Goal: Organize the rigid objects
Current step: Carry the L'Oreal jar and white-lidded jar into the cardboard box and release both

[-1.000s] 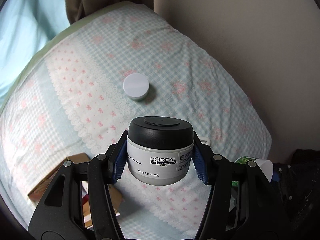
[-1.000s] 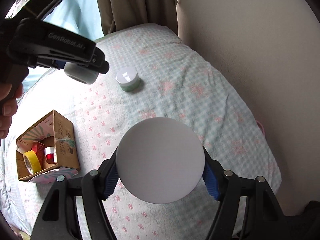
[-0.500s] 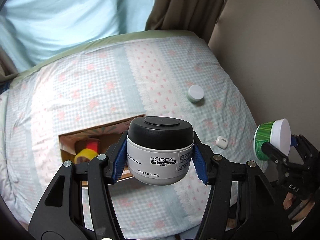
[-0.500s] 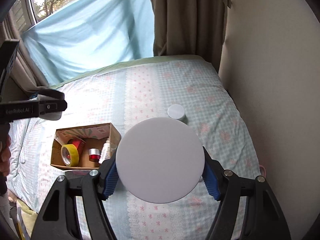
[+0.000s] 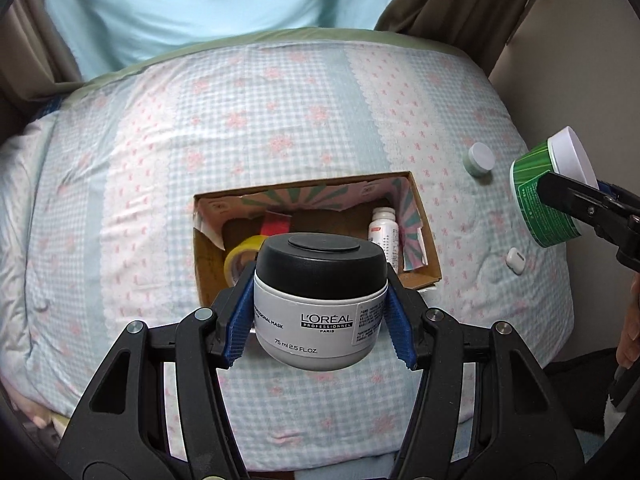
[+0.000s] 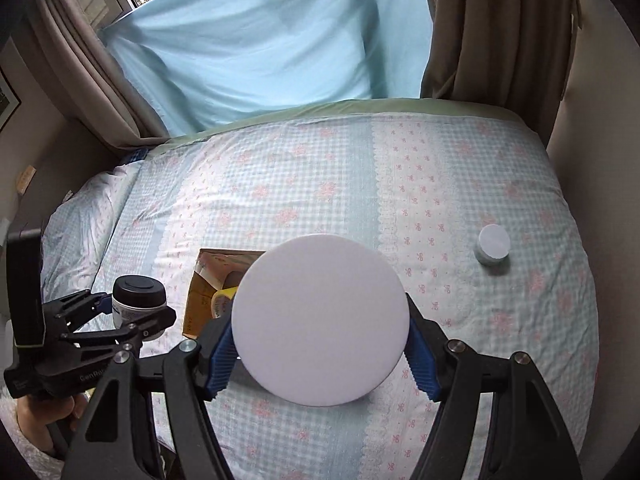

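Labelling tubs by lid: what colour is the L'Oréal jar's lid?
Black, on a grey-white jar; the left wrist view shows it best.

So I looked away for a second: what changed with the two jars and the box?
Both hands swung across the bed: the cardboard box, earlier off at the left edge, now lies just beyond the left gripper. Nothing was grasped or released: it still clamps the black-lidded jar, the right gripper the white-lidded jar.

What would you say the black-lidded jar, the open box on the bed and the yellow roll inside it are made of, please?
Black-lidded jar: likely plastic; smooth grey-white body, semi-matte black lid with soft highlights.
Open box: cardboard; brown raw-edged walls, patterned paper lining inside.
Yellow roll: probably plastic adhesive tape; glossy yellow band wound in a ring, mostly hidden behind the jar.
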Available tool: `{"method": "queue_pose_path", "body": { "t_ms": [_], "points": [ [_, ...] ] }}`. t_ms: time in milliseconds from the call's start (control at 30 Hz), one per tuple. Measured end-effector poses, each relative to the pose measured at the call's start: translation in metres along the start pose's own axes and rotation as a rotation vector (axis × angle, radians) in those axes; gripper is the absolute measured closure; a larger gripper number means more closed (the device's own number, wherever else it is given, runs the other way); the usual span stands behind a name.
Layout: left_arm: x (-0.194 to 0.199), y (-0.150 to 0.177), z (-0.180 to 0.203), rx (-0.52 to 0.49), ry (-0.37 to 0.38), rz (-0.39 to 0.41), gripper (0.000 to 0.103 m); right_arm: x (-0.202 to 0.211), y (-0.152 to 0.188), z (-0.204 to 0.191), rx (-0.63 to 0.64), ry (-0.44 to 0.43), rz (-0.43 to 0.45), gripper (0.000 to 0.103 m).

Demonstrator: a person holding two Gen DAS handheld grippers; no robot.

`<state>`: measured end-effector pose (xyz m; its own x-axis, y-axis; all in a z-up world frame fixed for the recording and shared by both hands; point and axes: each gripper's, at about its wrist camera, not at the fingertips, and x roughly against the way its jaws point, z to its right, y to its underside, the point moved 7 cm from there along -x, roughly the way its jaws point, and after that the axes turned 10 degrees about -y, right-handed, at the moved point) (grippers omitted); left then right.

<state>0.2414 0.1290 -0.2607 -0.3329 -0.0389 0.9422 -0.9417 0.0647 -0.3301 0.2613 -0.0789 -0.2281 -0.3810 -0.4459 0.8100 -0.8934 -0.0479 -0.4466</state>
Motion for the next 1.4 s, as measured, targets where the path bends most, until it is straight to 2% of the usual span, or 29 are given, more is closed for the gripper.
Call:
{"method": "queue_pose_path", "body": {
  "t_ms": [233,567,700,867,1067,1100,1167,1233,1300,1400],
  "points": [
    [-0.063,-0.01,0.014,-0.002,0.032,-0.081,0.049,-0.07,-0.013,-0.001,0.005,-0.027,-0.13,0.035],
    [-0.154,-0.026,0.025,-0.071,0.025,-0.217,0.049,-0.17,-0.012,0.035,-0.076,-0.046,-0.327,0.035],
    [-0.185,-0.027,0.027,-0.092,0.01,-0.27,0.049,-0.206,-0.003,0.045,-0.1,-0.08,-0.408,0.035],
    [-0.216,-0.023,0.032,-0.15,-0.003,-0.321,0.049,-0.236,0.008,0.051,-0.08,-0.072,-0.485,0.035],
    [-0.227,-0.022,0.034,-0.187,0.023,-0.345,0.048,-0.249,0.014,0.051,-0.143,-0.088,-0.503,0.035],
    [-0.226,-0.023,0.035,-0.197,0.037,-0.346,0.046,-0.251,0.014,0.052,-0.15,-0.084,-0.505,0.035],
    [-0.218,-0.027,0.036,-0.228,0.03,-0.329,0.004,-0.253,0.015,0.053,-0.157,-0.062,-0.496,0.031],
    [-0.207,-0.03,0.034,-0.262,0.023,-0.284,0.0,-0.252,0.01,0.052,-0.201,-0.101,-0.445,0.0],
    [-0.201,-0.031,0.031,-0.277,0.024,-0.272,0.0,-0.246,0.004,0.052,-0.249,-0.167,-0.387,0.0],
    [-0.195,-0.028,0.025,-0.271,0.017,-0.269,0.0,-0.241,0.009,0.059,-0.254,-0.119,-0.399,0.0]
  ]
}}
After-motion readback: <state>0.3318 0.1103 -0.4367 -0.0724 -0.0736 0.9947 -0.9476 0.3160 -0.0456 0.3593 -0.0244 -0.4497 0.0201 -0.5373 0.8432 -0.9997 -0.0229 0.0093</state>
